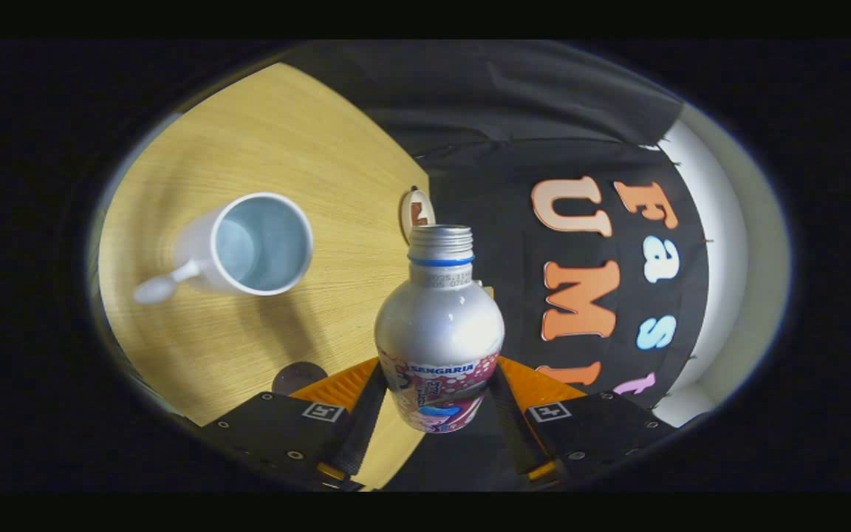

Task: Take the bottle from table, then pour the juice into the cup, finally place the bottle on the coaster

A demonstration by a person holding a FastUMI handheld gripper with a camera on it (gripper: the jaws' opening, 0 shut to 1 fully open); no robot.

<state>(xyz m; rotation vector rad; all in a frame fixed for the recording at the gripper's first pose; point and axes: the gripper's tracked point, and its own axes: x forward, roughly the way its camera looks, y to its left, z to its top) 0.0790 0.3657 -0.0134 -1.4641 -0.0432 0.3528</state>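
Note:
My gripper (436,384) is shut on a silver metal bottle (439,325) with a printed lower label, a blue neck ring and an uncapped threaded mouth. Both fingers press its lower body from either side. The whole scene is rolled, so the bottle is held lifted and tilted over the wooden table (278,148). A white cup (252,245) with a handle rests on the table to the left of the bottle's mouth, its inside looking empty. A small round coaster (417,213) lies on the table just beyond the bottle's mouth, near the table's edge.
A dark round disc (298,377) lies on the table close to the left finger. The booth's black cloth wall (544,133) stands beyond the table edge, with a white surface (713,222) at its far side.

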